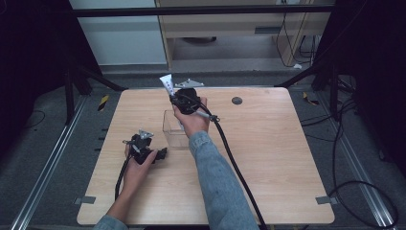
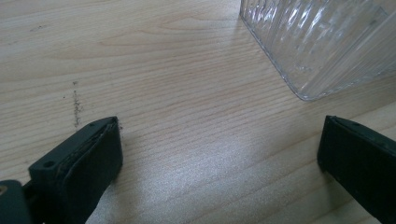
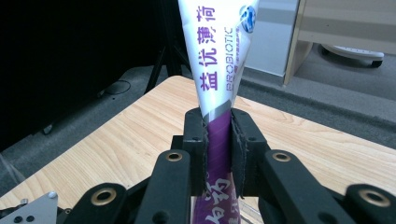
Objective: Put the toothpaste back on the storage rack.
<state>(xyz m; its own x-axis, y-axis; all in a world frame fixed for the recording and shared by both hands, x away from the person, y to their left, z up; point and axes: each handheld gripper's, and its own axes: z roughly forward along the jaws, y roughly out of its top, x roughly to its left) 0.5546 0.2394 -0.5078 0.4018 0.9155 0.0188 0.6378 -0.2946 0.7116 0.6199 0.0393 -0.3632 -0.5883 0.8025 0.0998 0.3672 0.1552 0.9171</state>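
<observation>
A white and purple toothpaste tube (image 3: pixel 215 70) stands up between the jaws of my right gripper (image 3: pixel 218 140), which is shut on it. Seen from above, that gripper (image 1: pixel 179 98) is raised over the far side of a clear ribbed container (image 1: pixel 171 125), with the tube (image 1: pixel 166 83) pointing up and away. My left gripper (image 1: pixel 162 154) rests on the wooden table (image 1: pixel 268 158) just left of the container, jaws wide apart. In the left gripper view the fingers (image 2: pixel 84 158) are spread with bare wood between them, and a corner of the clear container (image 2: pixel 322 42) lies ahead at the upper right.
A small dark round mark (image 1: pixel 236 100) sits on the table near the far edge, right of my right hand. Black cables (image 1: pixel 234 167) trail from both grippers toward the near edge. Dark stands and floor cables surround the table.
</observation>
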